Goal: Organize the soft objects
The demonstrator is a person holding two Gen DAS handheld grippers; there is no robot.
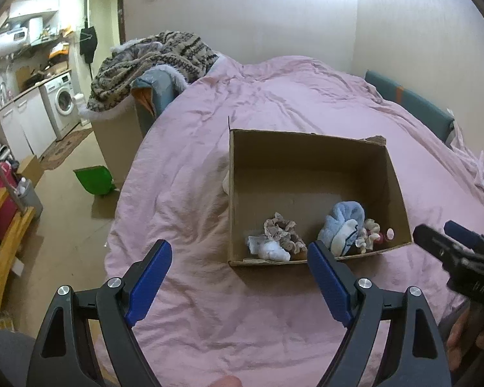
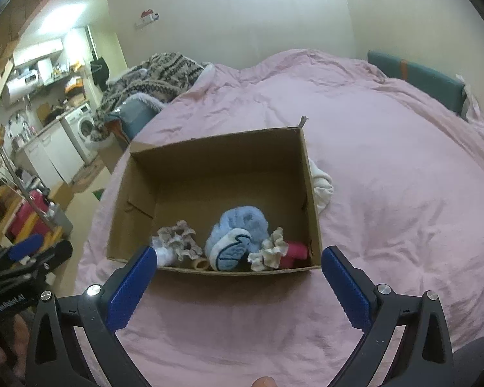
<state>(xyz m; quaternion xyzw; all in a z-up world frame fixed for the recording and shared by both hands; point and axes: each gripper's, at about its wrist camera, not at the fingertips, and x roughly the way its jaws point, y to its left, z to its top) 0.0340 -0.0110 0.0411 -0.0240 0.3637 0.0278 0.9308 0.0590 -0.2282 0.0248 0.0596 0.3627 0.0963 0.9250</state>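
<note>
An open cardboard box [image 1: 309, 158] [image 2: 216, 164] sits on a pink bedcover. Along its near wall lie a blue plush slipper [image 1: 340, 225] [image 2: 235, 235], a beige lace scrunchie [image 1: 279, 229] [image 2: 177, 237], a white sock [image 1: 269, 248] [image 2: 163, 253], a cream scrunchie [image 1: 368, 230] [image 2: 269, 250] and a pink item [image 2: 295, 251]. A white cloth [image 2: 321, 183] [image 1: 226, 182] lies outside the box against its wall. My left gripper [image 1: 240, 251] is open and empty, just short of the box. My right gripper [image 2: 237, 258] is open and empty at the box's near wall.
The pink bedcover [image 1: 209, 148] [image 2: 387, 148] spreads all around the box. A patterned blanket heap [image 1: 151, 61] lies at the bed's far left corner. A green bin [image 1: 93, 180] stands on the floor left of the bed. A teal headboard [image 1: 413, 103] runs along the right.
</note>
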